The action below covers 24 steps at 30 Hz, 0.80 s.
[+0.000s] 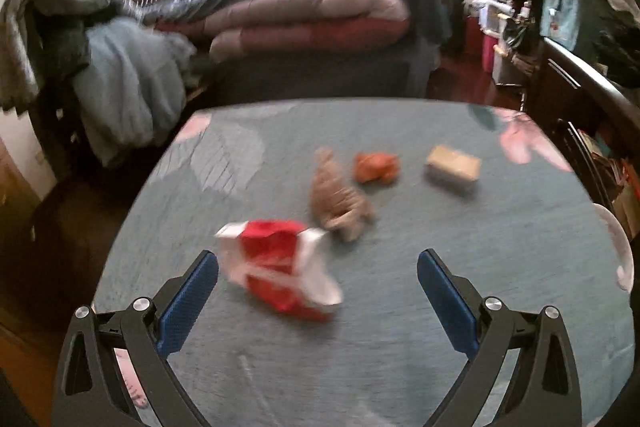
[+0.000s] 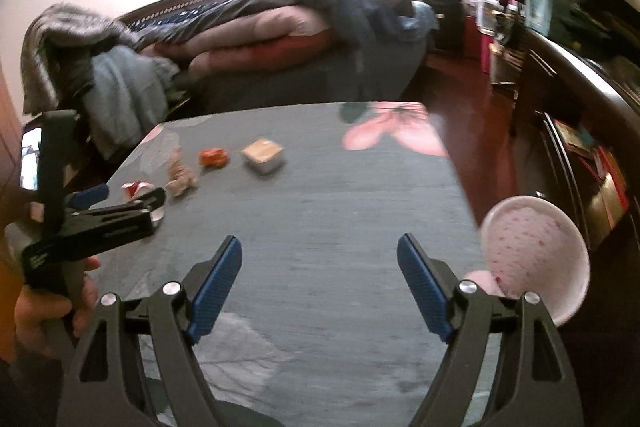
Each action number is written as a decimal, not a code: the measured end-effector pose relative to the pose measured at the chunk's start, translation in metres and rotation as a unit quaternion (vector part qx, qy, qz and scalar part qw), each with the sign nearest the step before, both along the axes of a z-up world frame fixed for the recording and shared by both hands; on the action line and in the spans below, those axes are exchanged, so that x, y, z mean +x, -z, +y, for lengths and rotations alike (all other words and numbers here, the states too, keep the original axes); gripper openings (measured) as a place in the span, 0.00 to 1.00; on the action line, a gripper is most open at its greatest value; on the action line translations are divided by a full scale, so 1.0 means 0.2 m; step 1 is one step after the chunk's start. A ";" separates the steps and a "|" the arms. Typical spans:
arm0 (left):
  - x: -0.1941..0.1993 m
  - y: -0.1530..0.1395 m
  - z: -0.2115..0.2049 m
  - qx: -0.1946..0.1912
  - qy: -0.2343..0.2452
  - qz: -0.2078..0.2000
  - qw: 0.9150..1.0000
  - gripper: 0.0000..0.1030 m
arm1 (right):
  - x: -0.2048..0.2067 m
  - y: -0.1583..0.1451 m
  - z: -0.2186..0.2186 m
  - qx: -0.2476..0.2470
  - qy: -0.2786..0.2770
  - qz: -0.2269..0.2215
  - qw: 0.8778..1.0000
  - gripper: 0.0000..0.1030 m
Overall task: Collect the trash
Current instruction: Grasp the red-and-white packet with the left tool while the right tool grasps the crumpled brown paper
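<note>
Four pieces of trash lie on the blue-grey tablecloth (image 1: 460,287): a red and white wrapper (image 1: 280,267), a crumpled brown paper (image 1: 340,199), an orange crumpled wrapper (image 1: 376,167) and a small tan-lidded tub (image 1: 452,167). My left gripper (image 1: 318,259) is open over the red and white wrapper, which lies between the fingers, close to the left one, with no pad pressing on it. The right wrist view shows the same wrapper (image 2: 136,189), brown paper (image 2: 182,179), orange wrapper (image 2: 214,157) and tub (image 2: 264,151). My right gripper (image 2: 320,242) stands open over bare cloth, holding nothing.
A pink speckled bowl (image 2: 536,255) sits at the table's right edge beside my right gripper. A hand (image 2: 52,303) holds the left gripper (image 2: 126,195). Beyond the table stands a bed with piled quilts (image 1: 312,15). Dark cabinets (image 2: 580,107) line the right side.
</note>
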<state>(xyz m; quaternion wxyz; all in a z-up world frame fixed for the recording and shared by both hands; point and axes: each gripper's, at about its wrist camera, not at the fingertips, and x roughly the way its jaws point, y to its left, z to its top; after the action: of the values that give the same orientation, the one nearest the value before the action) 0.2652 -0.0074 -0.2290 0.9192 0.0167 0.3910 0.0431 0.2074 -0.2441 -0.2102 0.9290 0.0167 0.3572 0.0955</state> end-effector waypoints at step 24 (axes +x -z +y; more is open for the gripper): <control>0.03 0.07 0.43 -0.052 -0.049 0.010 0.997 0.65 | 0.49 0.14 0.67 -0.026 -0.056 0.058 0.996 0.83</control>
<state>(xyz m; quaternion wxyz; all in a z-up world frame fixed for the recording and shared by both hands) 0.2703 0.0777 -0.2435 0.9118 -0.0500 0.4020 0.0672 0.3047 -0.1110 -0.2380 0.8999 -0.0218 0.4136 0.1368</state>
